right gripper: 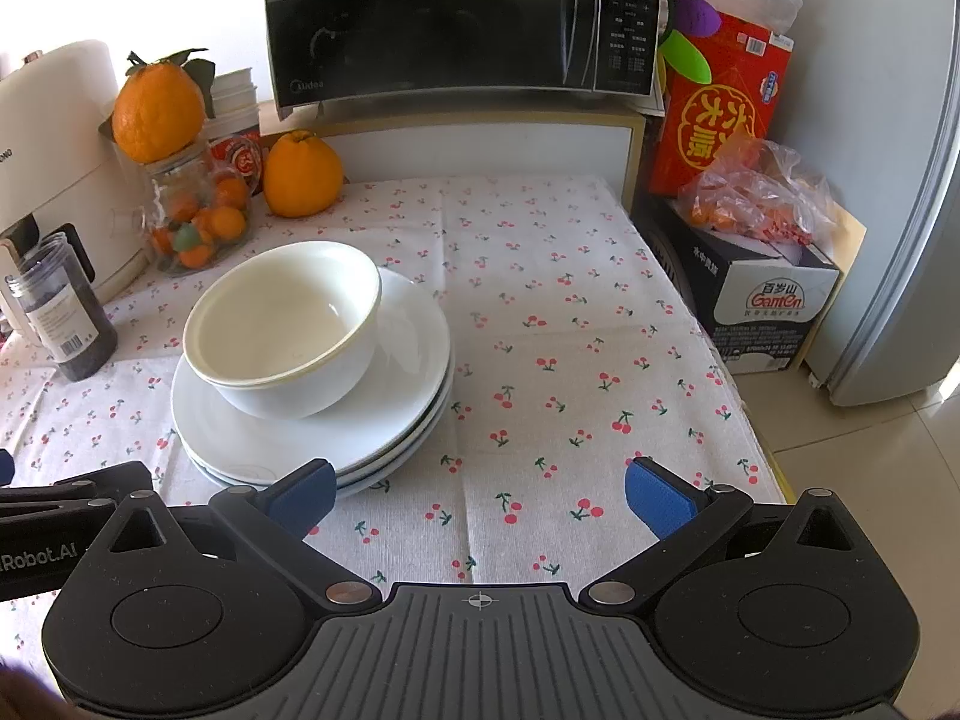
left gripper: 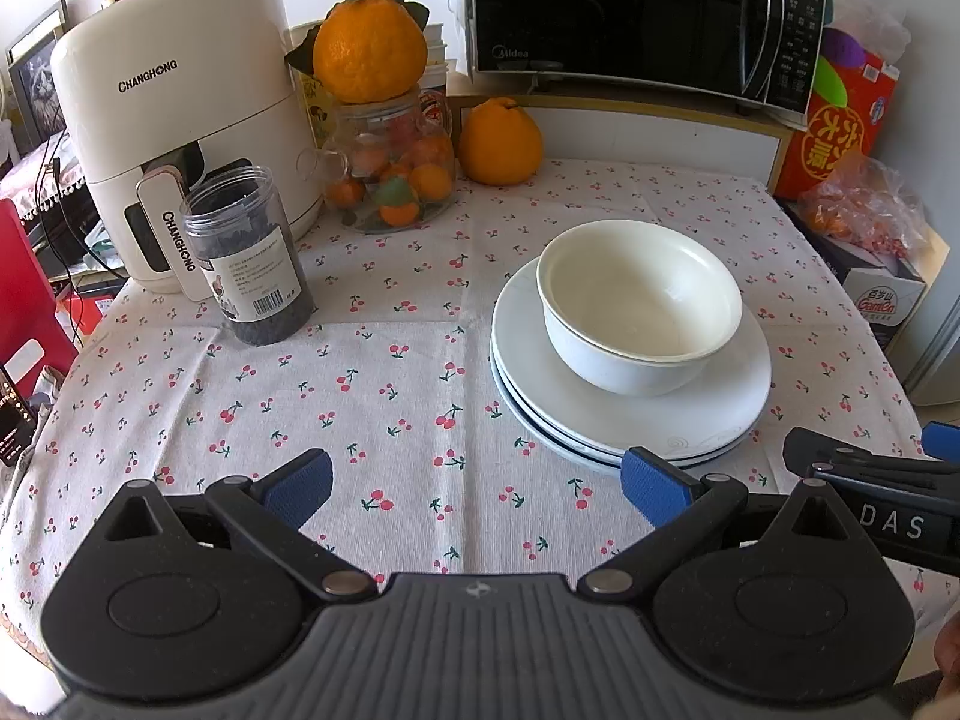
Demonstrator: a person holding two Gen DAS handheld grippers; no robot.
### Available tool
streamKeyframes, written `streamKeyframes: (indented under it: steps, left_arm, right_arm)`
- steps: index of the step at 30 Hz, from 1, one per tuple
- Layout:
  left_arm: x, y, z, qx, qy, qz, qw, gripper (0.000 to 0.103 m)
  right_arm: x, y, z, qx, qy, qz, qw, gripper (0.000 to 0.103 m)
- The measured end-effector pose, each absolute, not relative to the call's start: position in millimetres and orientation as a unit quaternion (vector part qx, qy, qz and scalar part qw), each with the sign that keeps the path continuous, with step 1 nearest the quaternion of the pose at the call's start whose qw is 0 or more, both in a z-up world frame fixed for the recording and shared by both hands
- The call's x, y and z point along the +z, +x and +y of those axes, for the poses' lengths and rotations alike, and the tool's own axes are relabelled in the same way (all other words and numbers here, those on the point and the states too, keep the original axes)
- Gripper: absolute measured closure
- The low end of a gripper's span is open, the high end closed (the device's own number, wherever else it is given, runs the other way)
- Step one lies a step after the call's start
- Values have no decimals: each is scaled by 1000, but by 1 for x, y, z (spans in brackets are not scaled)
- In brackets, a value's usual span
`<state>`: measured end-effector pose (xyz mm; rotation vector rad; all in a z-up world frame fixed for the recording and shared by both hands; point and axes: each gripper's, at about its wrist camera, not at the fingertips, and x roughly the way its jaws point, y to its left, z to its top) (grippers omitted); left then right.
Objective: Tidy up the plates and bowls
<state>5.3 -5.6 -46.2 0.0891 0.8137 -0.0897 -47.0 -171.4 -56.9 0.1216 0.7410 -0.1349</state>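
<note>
Both hand-held grippers, left (left gripper: 477, 480) and right (right gripper: 480, 489), are held released above the desk (left gripper: 360, 396), with nested bowls (left gripper: 639, 306) stacked on plates (left gripper: 630, 420) just ahead between them.

Tabletop and surroundings: appliances, fruit, containers, boxes.

White tablecloth (left gripper: 420, 372) printed with red cherries. Cream CHANGHONG air fryer (left gripper: 180, 120) at rear left; clear plastic jar (left gripper: 249, 258) of dark contents just in front of it. Glass jar (left gripper: 393, 165) of small orange fruit, with a large leafy orange (left gripper: 369, 48) resting on its mouth. Second large orange (left gripper: 499, 141) on the cloth beside it. Black Midea microwave (left gripper: 630, 12) on a raised shelf. Red printed box (right gripper: 714, 114), plastic bag (right gripper: 756, 192) of orange items, Ganten carton (right gripper: 774, 300) at right. Stack of paper cups (right gripper: 234, 102) behind the jar.
</note>
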Motion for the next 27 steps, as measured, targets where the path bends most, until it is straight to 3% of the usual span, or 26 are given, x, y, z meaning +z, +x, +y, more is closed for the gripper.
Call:
streamKeyframes:
  steps: [27]
  left_arm:
    - [-46, 4, -7, -51, 41, 400, 914, 0]
  right_arm:
    - [-59, -47, -171, -67, 58, 364, 927, 0]
